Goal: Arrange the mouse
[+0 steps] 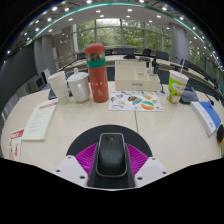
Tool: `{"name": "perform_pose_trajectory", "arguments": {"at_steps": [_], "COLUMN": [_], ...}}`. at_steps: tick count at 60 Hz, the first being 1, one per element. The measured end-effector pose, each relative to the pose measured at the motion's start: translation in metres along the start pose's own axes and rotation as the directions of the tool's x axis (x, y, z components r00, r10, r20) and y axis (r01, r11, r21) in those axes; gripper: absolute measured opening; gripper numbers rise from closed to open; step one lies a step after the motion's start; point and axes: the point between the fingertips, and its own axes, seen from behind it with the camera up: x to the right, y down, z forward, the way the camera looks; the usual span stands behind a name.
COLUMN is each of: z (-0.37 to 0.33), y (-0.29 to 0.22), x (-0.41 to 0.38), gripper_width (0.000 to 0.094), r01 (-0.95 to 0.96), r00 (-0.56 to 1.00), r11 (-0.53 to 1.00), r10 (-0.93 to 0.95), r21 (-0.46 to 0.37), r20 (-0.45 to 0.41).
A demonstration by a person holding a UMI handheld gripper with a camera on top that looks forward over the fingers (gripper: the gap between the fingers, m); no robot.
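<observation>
While clamped on black mouse (110,155), gripper (111,160) | labels unreadable

The tool (110,160) shows as two light, whitish fingers (72,170) entering from below, one at each side, each wide at its base and tapering forward to a blunt, angled tip. Their outer faces look smooth and plain, with a grey shade along the lower edges. Each finger carries a magenta pad (86,155) on its inner face; the pads are ribbed, with fine parallel ridges running across them, and their colour is bright against the pale plastic. No screws, cables or printed markings can be made out, and no hand, sleeve or skin is in view.
</observation>
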Motion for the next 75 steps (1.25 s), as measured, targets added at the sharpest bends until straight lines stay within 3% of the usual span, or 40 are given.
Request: {"name": "perform_pose_trajectory", "arguments": {"at_steps": [3, 7, 8, 10, 28, 49, 65, 75], "z": [-0.005, -0.014, -0.018, -0.026, -0.186, -0.382, -0.435, -0.447], "y": [-0.006, -0.011, -0.011, -0.013, -0.017, 0.044, 0.080, 0.073], "x": [-0.001, -0.001, -0.001, 0.000, 0.002, -0.030, -0.052, -0.060], "gripper_width": [0.0530, 0.0838, 0.0871, 0.0829, 0.0858, 0.0858, 0.0856, 0.0857], "r01": [0.006, 0.022, 0.027, 0.036, 0.076, 0.051, 0.023, 0.044], "r00": [1.000, 1.000, 1.000, 0.999, 0.995, 0.992, 0.992, 0.991], "r11": [1.000, 0.999, 0.999, 0.999, 0.995, 0.992, 0.992, 0.985], "r10": [-0.006, -0.022, -0.027, -0.036, -0.072, -0.037, -0.007, -0.022], "r21": [0.023, 0.024, 0.025, 0.025, 0.068, 0.119, 0.126, 0.165], "r20": [0.004, 0.004, 0.003, -0.003, -0.066, -0.118, -0.127, -0.131]}}
